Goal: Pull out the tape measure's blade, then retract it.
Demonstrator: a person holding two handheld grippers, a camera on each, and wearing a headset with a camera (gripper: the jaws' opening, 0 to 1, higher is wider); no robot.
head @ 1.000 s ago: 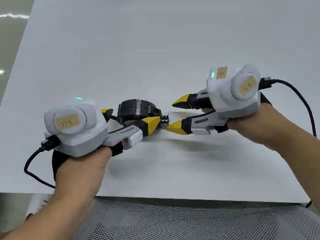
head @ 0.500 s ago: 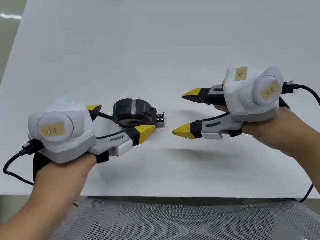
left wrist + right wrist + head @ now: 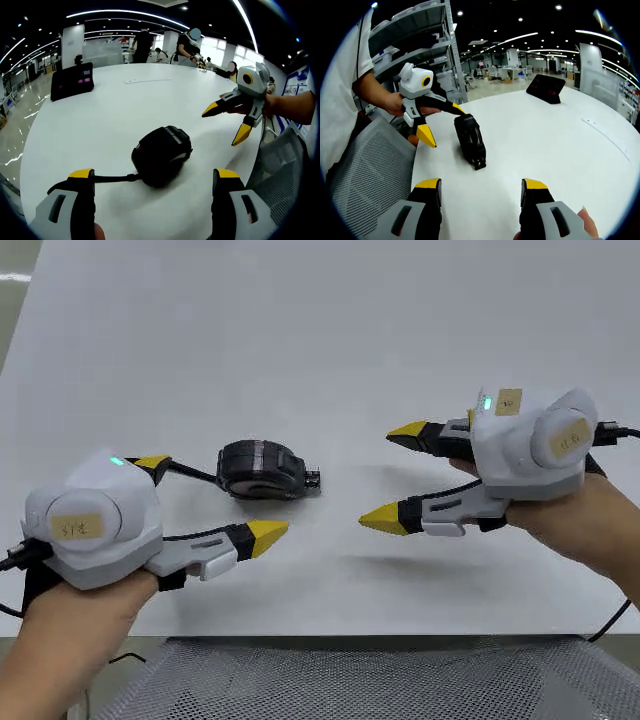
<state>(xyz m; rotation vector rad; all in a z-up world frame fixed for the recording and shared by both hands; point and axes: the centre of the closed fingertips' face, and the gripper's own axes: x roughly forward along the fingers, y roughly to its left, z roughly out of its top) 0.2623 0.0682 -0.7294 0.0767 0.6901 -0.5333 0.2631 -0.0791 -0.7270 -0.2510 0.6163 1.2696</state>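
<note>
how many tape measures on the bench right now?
1. The black round tape measure lies on the white table, between the open left gripper and the open right gripper, nearer the left one. Nothing here looks able to hide another.

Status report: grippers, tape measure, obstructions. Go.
Left hand-held gripper open, right hand-held gripper open, neither holding. Tape measure retracted, lying on white table. Its strap runs toward left jaw; no other obstruction seen.
</note>
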